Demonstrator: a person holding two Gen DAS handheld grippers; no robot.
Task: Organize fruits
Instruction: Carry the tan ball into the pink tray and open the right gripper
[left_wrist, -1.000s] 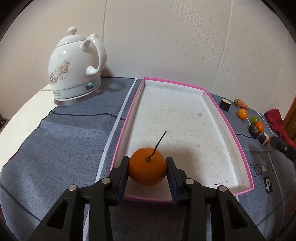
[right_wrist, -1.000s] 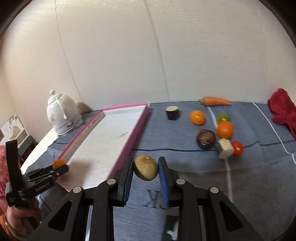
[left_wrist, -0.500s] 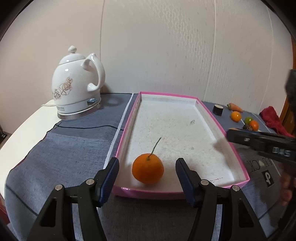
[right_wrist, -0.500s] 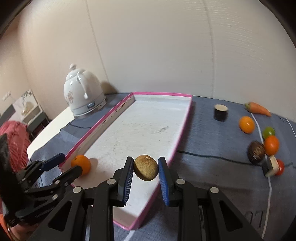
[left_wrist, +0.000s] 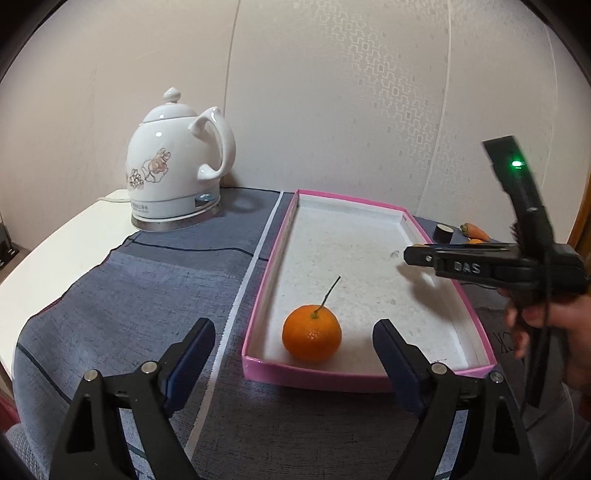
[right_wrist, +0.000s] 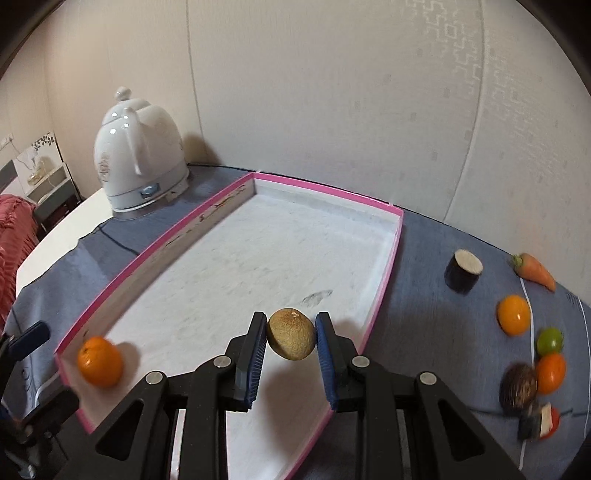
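The left wrist camera is looking forward and down from the tray's (left_wrist: 476, 325) near short end, close over its own fingers (left_wrist: 397, 360), with the kettle (left_wrist: 177, 173) showing at ten o'clock and the other tool coming in at three o'clock. The right wrist camera is looking down more steeply from above the tray's (right_wrist: 384, 284) right long side, facing the kettle (right_wrist: 138, 158) at ten o'clock. Both views are sharing the tray, the kettle and the mandarin (left_wrist: 311, 332) (right_wrist: 99, 361).
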